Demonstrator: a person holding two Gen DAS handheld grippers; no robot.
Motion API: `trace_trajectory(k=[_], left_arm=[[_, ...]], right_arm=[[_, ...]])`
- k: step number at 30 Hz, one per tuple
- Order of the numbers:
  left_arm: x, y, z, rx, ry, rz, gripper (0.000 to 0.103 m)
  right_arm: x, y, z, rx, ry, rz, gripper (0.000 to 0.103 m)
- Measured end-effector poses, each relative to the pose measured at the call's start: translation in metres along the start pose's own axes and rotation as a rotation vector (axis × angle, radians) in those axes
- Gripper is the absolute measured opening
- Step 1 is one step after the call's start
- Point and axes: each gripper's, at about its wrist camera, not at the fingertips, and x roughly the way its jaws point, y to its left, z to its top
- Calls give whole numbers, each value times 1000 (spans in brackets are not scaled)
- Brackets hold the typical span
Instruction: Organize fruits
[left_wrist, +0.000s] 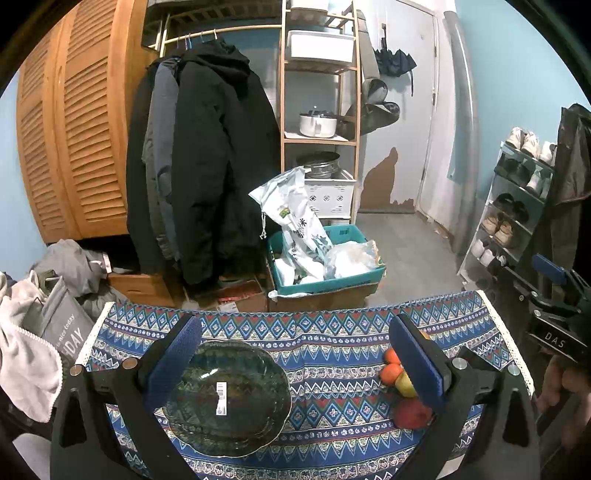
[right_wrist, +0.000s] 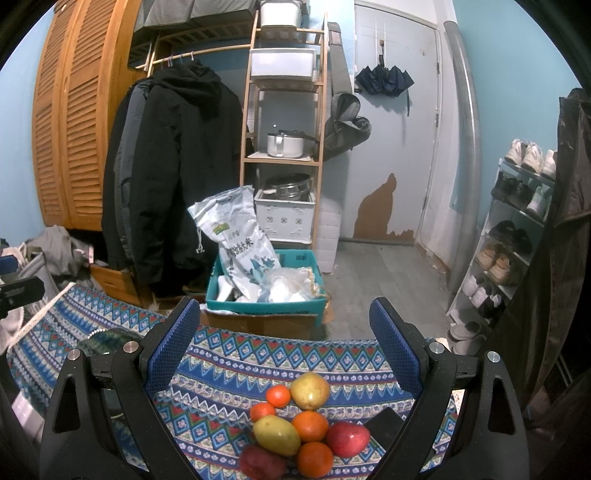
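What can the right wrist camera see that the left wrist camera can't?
Only the right wrist view shows the whole fruit pile between the open right gripper, plus a dark phone beside it. Only the left wrist view shows the full green plate, empty, under the open left gripper. Both show the patterned tablecloth, some fruit and the black coat.

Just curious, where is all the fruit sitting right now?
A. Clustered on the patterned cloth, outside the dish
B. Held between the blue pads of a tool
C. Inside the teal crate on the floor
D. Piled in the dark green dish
A: the fruit cluster lies directly on the patterned cloth, while the dark green dish holds no fruit and both tools, left and right, are open with nothing between their pads.
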Motion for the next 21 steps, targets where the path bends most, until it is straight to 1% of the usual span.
trace_trajectory(k=[21], left_arm=[[0, 2, 1, -4, 0, -2, 102]], right_arm=[[0, 0, 0, -2, 1, 0, 91]])
